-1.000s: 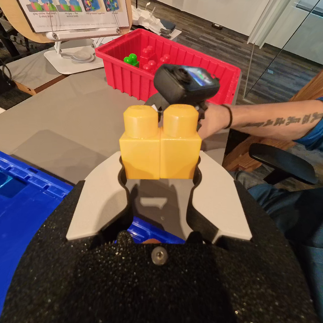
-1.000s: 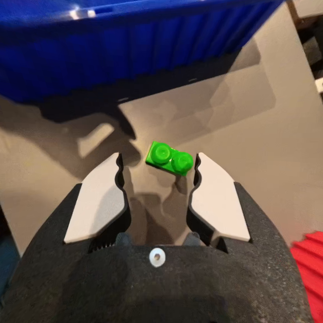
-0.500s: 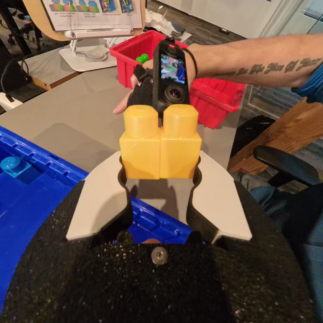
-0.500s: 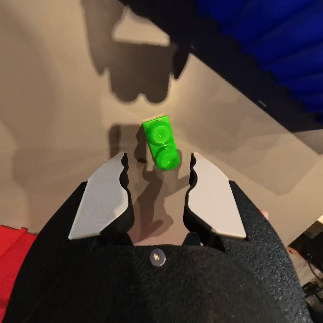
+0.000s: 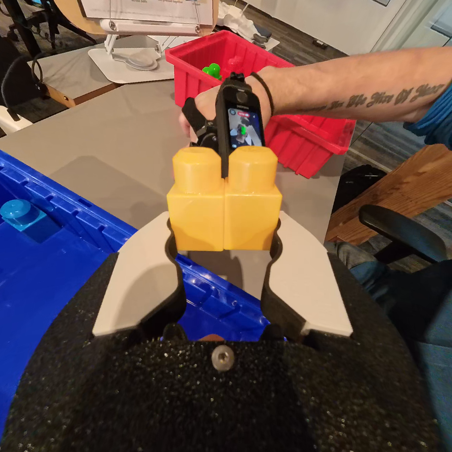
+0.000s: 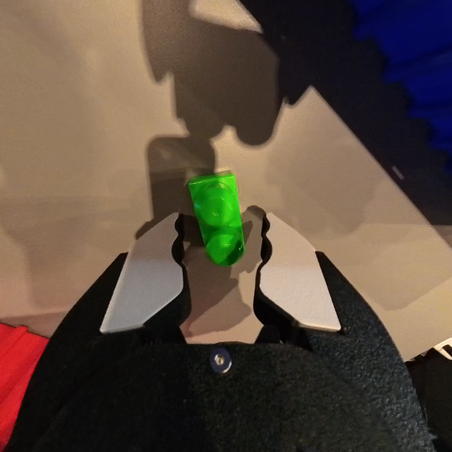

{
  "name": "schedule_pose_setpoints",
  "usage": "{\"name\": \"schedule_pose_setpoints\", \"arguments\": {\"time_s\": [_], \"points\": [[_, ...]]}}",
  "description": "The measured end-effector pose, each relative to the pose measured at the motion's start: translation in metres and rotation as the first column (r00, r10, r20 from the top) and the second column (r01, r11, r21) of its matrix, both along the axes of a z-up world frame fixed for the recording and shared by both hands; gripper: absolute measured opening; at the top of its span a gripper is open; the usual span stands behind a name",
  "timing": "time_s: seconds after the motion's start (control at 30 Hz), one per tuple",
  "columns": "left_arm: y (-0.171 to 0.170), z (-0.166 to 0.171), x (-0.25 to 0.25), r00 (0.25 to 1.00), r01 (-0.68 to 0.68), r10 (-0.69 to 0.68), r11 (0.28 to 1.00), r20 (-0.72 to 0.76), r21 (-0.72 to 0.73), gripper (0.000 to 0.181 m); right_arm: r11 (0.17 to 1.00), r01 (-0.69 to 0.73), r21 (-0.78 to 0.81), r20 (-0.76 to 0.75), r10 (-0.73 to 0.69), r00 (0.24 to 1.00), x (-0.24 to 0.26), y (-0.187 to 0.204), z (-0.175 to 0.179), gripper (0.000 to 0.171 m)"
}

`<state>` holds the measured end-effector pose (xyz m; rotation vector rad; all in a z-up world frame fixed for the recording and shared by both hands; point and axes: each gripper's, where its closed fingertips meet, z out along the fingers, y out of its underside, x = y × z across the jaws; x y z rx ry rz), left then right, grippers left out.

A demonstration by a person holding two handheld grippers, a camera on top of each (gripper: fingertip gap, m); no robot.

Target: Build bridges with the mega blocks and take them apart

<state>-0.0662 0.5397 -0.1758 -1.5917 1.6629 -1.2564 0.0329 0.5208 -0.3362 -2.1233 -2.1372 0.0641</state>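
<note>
The left gripper (image 5: 223, 234) is clamped on a yellow block (image 5: 223, 203), a glossy two-stud piece held upright with both round studs pointing to twelve o'clock and its lower sides pinched between the pale fingertips (image 5: 156, 234). Over in the right wrist view, the right gripper (image 6: 221, 232) is spread apart around a green block (image 6: 216, 217), with daylight seen on both sides of it. That green piece is a bright, shiny two-stud brick lying on the grey table (image 6: 73, 122), its long axis run from twelve to six o'clock, slightly blurred. Beyond the yellow block, at twelve o'clock, a hand (image 5: 203, 107) is seen on the other tool. A red bin (image 5: 305, 137) is found at one o'clock, a blue bin (image 5: 61, 244) at nine.
</note>
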Motion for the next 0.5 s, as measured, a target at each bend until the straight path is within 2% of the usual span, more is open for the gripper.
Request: {"name": "schedule_pose_setpoints", "arguments": {"time_s": [0.1,0.13,0.33,0.5], "points": [[-0.001,-0.001,0.0,1.0,0.002,-0.003,1.0,-0.005,-0.001,0.075,1.0,-0.004,-0.006,0.03,0.005,1.0,0.003,0.001,-0.002,0.053],[-0.002,-0.001,0.0,1.0,0.002,-0.002,1.0,-0.004,-0.001,0.075,1.0,-0.007,-0.024,0.038,0.008,0.999,0.004,-0.002,-0.004,0.034],[-0.001,-0.001,0.001,1.0,-0.002,0.002,1.0,-0.001,0.007,0.075,0.997,0.076,-0.009,0.038,-0.076,0.996,0.005,-0.001,-0.004,0.033],[0.002,-0.005,0.004,1.0,-0.02,0.021,1.0,-0.009,0.022,0.075,0.964,0.264,0.02,-0.043,-0.263,0.964,0.013,0.004,0.008,0.033]]}}
